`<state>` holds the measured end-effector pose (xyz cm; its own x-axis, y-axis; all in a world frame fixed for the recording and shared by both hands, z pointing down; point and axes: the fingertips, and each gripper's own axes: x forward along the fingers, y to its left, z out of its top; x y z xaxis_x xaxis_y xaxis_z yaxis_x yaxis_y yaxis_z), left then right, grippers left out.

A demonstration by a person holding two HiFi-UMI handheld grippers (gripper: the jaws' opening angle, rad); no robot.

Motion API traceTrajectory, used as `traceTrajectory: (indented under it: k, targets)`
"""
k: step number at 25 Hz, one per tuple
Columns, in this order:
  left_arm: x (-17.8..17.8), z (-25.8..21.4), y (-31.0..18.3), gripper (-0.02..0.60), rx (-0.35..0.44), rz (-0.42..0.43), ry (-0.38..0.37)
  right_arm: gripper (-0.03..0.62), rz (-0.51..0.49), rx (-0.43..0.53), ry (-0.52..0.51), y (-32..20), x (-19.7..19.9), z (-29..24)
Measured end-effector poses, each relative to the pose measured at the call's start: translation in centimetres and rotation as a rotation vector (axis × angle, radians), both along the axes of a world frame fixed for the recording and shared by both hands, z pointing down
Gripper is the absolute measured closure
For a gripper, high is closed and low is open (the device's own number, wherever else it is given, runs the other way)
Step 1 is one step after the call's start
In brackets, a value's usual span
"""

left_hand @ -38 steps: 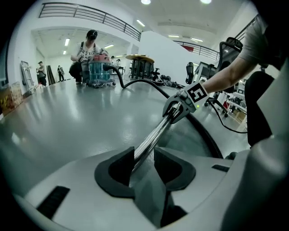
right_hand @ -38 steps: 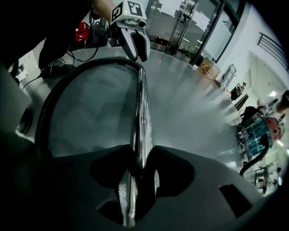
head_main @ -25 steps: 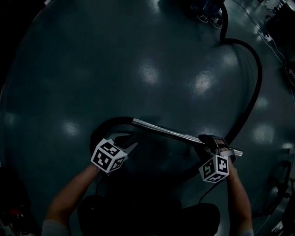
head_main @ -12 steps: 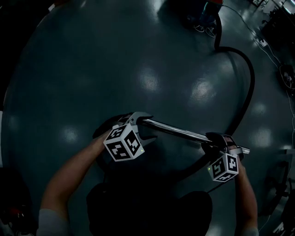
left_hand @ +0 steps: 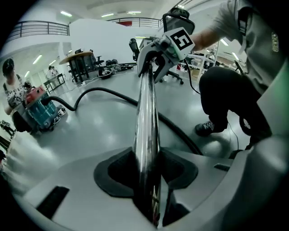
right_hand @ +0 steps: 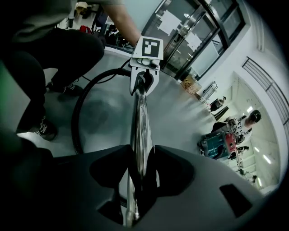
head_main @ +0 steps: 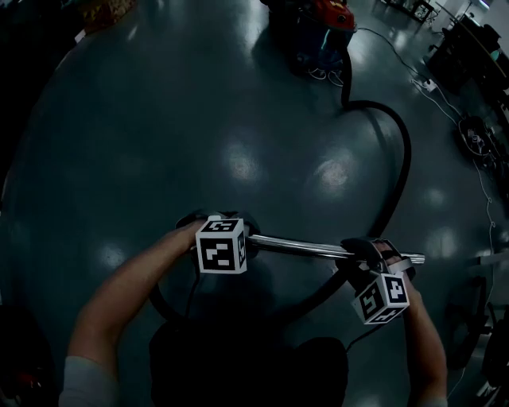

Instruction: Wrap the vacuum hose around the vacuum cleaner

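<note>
Change first: the left gripper (head_main: 241,233) has risen and rolled over. Its jaws stood wide half a second ago and have just been closing on the shiny metal tube (head_main: 310,249), and its dark pads now pinch the tube from both sides. The right gripper (head_main: 367,256) is clamped on the same tube nearer its other end, its hold no different from a second ago. Both have come up, so the tube now hangs roughly level above the floor (head_main: 159,143), carried two-handed. To me that looks like the carry getting under way, since no winding has begun.

The vacuum cleaner (head_main: 322,24), teal with a red top, stands well apart at the far side. The black hose (head_main: 402,159) runs from it in a long, loose curve along the floor toward the tube.

The tube is round, smooth and mirror-bright, and probably slippery. The hose is thick and limp, and the floor is glossy grey and spotted with lamp glare.
</note>
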<state>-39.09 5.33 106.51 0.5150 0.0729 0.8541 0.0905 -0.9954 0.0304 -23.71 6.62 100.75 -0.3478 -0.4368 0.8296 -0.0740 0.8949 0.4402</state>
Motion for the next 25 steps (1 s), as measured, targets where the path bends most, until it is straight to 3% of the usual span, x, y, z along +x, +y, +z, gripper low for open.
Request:
traceTrajectory:
  k: [4,8,13,19,25]
  targets:
    - [-0.3,-4.3,2.2,0.411,-0.037,-0.005,-0.023,0.419,-0.005,-0.054,-0.011,1.4,0.2,-3.7]
    - [0.5,-9.4,3.3,0.411,-0.023,0.014,-0.069,0.419,0.024,-0.219,-0.05,2.8,1.0,-7.8]
    - [2.0,-16.9,6.5,0.411,-0.041,0.021,-0.066,0.419,0.051,-0.334,-0.002,6.0,2.5,-13.3]
    - [3.2,-27.7,9.8,0.411,-0.071,0.023,-0.081,0.419,0.053,-0.357,0.015,8.9,3.7,-22.7]
    - [3.2,-37.9,12.3,0.41,-0.045,-0.006,-0.122,0.419,0.069,-0.32,0.023,10.7,3.4,-31.9]
